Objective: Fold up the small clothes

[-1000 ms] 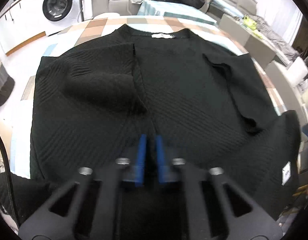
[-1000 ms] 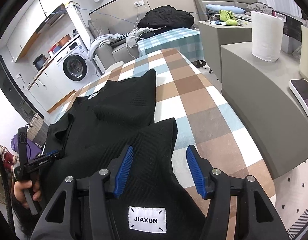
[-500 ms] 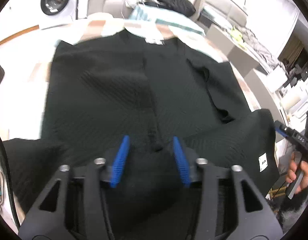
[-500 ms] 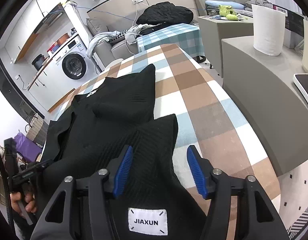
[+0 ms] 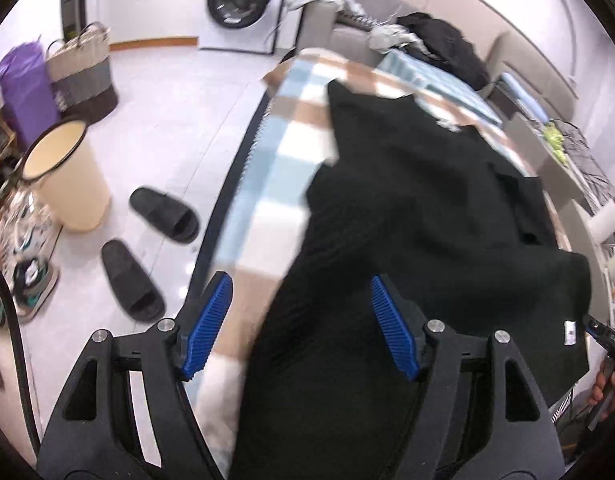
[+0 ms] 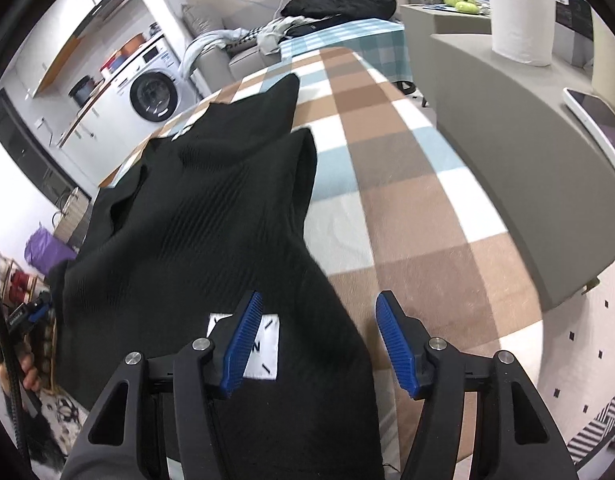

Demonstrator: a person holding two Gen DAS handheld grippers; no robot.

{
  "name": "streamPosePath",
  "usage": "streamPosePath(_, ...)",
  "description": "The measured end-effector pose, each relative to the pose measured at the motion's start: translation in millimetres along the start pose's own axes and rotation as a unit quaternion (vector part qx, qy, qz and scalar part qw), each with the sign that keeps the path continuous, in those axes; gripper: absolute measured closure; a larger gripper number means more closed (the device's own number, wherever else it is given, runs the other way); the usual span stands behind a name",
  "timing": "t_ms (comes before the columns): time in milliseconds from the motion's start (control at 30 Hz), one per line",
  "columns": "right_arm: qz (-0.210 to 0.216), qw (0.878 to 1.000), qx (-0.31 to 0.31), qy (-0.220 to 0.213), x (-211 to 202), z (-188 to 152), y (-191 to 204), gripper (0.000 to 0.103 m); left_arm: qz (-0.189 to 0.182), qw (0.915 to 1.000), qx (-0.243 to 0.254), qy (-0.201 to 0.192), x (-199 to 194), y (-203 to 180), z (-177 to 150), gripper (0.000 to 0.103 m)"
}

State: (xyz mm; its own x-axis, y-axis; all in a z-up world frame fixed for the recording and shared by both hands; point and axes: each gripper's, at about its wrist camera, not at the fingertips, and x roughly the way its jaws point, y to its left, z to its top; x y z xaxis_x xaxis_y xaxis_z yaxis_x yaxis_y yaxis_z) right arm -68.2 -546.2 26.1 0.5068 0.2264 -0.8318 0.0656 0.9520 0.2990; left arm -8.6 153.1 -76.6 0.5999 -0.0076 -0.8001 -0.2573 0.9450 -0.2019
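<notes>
Both our grippers gape wide, left gripper (image 5: 299,322) and right gripper (image 6: 319,340), gripping nothing; the black sweater (image 6: 211,216) lies lengthwise on the checkered table (image 6: 407,184), neckline pointing away from us.

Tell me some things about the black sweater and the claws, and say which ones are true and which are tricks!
1. Both claws are open. True: the left claw and the right claw each have their blue fingers spread apart.
2. The black sweater lies on a checked cloth. True.
3. The white label on the sweater is near the left claw. False: it sits by the right claw.
4. A pair of red boots stands on the floor. False: two black slippers lie there.
5. A washing machine is in the room. True.
</notes>
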Motion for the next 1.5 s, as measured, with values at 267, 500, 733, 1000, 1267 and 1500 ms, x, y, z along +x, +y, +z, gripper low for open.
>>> streamPosePath(267, 0.014, 1.0, -0.021, 0.007, 14.0, -1.4, 12.7, 0.042, -0.007, 0.9994, 0.012, 0.03, 19.6, 2.5, -17.5, 0.034)
streamPosePath(500, 0.008, 0.999, -0.033, -0.002, 18.7, 1.3, 18.6, 0.05, -0.005, 0.9997, 0.011, 0.021, 34.9, -8.3, -15.7, 0.075)
streamPosePath(733, 0.015, 0.997, -0.061, -0.045, 0.5, 5.5, 27.4, 0.098, -0.029, 0.9984, -0.001, -0.049, 1.6, -6.7, -9.2, 0.1)
streamPosePath(1000, 0.019, 0.988, -0.052, -0.144, -30.0, 47.7, 42.6, 0.099, -0.048, 0.992, 0.005, -0.117, -19.9, -17.0, 40.6, 0.1)
streamPosePath(1267, 0.009, 0.99, 0.004, -0.144, 13.0, 110.3, 43.8, 0.099, -0.04, 0.9947, -0.004, -0.095, 38.4, -27.1, 104.7, 0.1)
streamPosePath(1500, -0.029, 0.994, 0.022, -0.104, 53.4, 114.0, 38.1, 0.098, -0.022, 0.9988, -0.003, -0.043, 98.4, -29.9, 111.0, 0.099)
